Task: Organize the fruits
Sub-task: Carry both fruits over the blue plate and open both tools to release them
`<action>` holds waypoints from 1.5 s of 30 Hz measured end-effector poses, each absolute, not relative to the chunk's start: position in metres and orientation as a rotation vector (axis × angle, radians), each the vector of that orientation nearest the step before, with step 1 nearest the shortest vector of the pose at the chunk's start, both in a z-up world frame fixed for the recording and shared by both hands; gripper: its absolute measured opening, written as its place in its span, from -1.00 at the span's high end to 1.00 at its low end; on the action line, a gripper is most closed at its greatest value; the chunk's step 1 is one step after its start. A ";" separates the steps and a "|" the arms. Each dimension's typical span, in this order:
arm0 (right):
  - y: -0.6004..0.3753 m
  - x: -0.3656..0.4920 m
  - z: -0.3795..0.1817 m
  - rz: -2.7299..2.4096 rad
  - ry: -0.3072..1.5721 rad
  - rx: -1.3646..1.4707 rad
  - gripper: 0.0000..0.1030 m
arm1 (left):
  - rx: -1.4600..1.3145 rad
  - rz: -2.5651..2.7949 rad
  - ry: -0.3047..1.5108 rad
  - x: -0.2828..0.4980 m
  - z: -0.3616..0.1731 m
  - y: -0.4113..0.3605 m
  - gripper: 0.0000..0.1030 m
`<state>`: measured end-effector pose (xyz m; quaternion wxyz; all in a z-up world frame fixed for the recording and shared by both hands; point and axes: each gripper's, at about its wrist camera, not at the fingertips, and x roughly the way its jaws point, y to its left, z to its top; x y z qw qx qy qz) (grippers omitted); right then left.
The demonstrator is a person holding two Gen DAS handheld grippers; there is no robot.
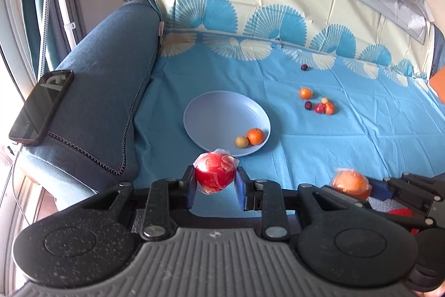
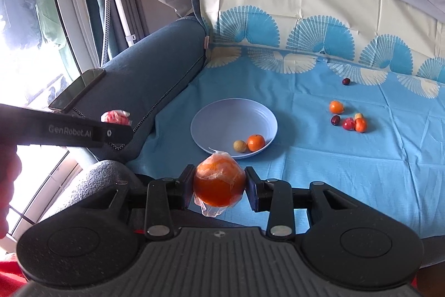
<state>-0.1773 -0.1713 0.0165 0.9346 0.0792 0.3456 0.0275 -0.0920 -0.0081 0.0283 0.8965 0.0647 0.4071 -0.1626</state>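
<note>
The left gripper [image 1: 215, 187] is clamped on a red apple [image 1: 214, 171] wrapped in clear film; the right gripper [image 2: 219, 187] grips a film-wrapped orange [image 2: 218, 183] the same way. Both hang just short of the near rim of a pale blue plate [image 1: 211, 113]. The plate rests on a blue cloth [image 1: 347, 141] with fan patterns, spread over a sofa seat and backrest. A dark phone [image 1: 41, 106] lies on the blue armrest [image 1: 111, 74] beside a window. Inside the plate sit a small orange [image 1: 255, 136] and a yellowish fruit [image 1: 241, 142], touching. A cluster of small fruits [image 1: 319, 103] lies well apart on the cloth.
</note>
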 end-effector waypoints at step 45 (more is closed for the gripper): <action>-0.180 -0.097 -0.010 0.001 0.750 0.114 0.23 | 0.082 -0.343 0.888 0.013 0.002 -0.013 0.38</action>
